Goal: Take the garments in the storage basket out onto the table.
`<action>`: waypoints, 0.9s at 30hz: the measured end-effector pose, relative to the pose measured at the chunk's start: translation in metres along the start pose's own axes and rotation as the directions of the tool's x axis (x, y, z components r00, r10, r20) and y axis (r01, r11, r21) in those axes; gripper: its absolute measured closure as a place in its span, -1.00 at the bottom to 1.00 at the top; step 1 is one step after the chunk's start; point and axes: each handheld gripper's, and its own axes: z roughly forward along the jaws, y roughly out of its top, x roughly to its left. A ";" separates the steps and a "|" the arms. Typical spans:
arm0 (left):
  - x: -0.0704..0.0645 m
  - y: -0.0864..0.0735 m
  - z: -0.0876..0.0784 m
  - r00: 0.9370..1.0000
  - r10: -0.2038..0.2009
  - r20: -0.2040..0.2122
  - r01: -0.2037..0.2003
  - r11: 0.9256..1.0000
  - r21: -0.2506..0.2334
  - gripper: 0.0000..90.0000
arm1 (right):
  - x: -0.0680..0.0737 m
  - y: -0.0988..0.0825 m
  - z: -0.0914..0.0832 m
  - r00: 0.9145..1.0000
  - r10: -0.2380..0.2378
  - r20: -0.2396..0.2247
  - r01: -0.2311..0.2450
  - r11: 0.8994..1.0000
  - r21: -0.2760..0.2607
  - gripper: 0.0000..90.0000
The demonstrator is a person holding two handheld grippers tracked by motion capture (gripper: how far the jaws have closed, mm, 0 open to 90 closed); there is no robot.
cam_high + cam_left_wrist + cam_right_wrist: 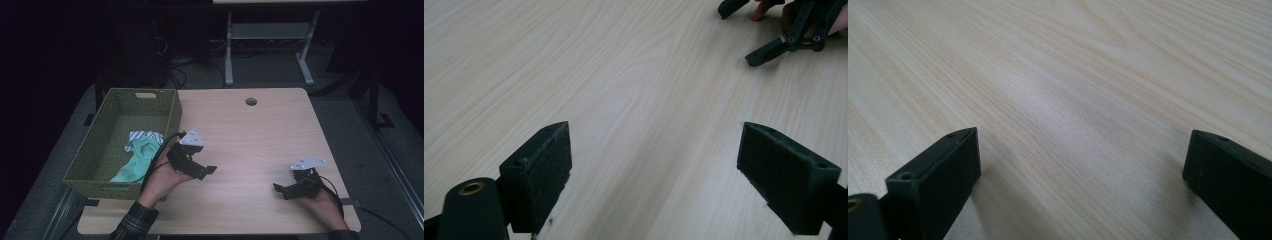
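One green woven basket (112, 145) sits at the desk's (260, 135) left edge, holding two cloth items: one teal garment (136, 162) and one striped piece (142, 136). Just beside the basket's right wall, the left gripper (202, 171) rests near the front edge, jaws spread, empty. Near the front right corner, the right gripper (281, 190) lies low, pointing left, jaws likewise released.

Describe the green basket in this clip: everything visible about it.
The basket is an olive-green, woven-looking rectangular bin with tall walls and a slot handle in its far end wall. It stands upright on the table's left part, its near-left corner past the edge. Inside, toward the near right, lie a teal cloth and a striped white cloth. The left gripper sits just right of it.
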 end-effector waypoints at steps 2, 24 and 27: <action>0.002 -0.001 -0.001 1.000 0.001 0.009 -0.001 1.000 -0.003 -0.69 | 0.000 0.000 0.000 1.000 0.000 -0.001 0.000 1.000 0.000 -0.96; 0.015 0.000 -0.021 0.999 -0.018 0.027 0.020 0.998 -0.055 -0.69 | 0.000 0.000 0.000 1.000 -0.003 0.003 0.003 1.000 0.001 -0.96; 0.016 0.000 -0.024 1.000 -0.018 0.023 0.019 0.998 -0.058 -0.69 | 0.000 0.000 0.000 1.000 -0.005 0.003 0.005 1.000 0.000 -0.96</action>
